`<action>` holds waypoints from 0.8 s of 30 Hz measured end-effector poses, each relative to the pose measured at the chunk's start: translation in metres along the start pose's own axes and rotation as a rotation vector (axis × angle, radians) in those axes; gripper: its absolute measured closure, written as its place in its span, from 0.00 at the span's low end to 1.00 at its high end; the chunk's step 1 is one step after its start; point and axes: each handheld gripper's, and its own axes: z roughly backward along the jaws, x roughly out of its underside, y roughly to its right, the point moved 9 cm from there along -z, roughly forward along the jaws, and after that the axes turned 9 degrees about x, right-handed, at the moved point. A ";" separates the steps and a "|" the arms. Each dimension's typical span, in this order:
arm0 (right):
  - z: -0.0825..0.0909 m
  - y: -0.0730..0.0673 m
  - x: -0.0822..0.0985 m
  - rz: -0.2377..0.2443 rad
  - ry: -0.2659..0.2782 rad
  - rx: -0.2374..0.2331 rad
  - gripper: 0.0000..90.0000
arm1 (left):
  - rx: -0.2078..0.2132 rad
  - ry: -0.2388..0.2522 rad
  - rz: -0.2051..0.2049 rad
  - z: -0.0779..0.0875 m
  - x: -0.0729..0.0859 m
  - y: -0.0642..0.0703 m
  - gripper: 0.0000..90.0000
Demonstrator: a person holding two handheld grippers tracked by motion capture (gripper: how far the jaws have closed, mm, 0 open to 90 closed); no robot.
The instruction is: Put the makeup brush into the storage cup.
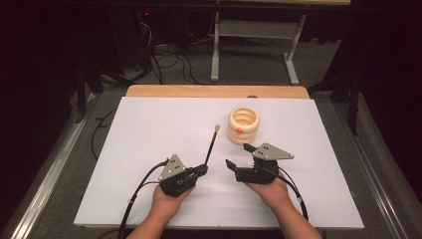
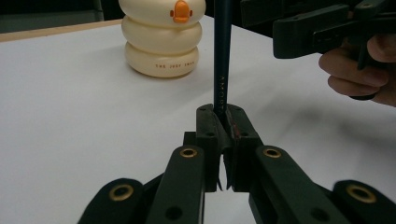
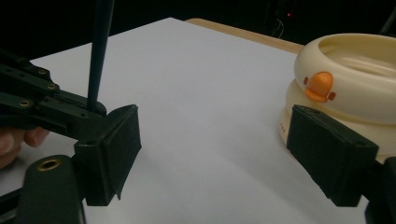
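White table (image 1: 149,149): left gripper (image 1: 201,171) pinches a pencil (image 1: 212,145) at its lower end, shaft pointing away toward the holder (image 1: 243,125). Right gripper (image 1: 238,155) is spread, empty, nearer the holder.

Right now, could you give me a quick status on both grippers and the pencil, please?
Left gripper shut on the dark pencil, pointing up-table. Right gripper open, nothing between its pads. Cream duck-faced holder stands just beyond. Path between looks clear.

White tabletop (image 1: 149,149), wooden edge (image 1: 214,91), grey carpet (image 1: 259,64), tangled cables (image 1: 169,62), dark surroundings
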 end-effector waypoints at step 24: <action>0.013 -0.015 -0.018 -0.128 0.118 -0.141 0.52 | 0.036 -0.010 -0.001 -0.011 0.005 0.010 0.95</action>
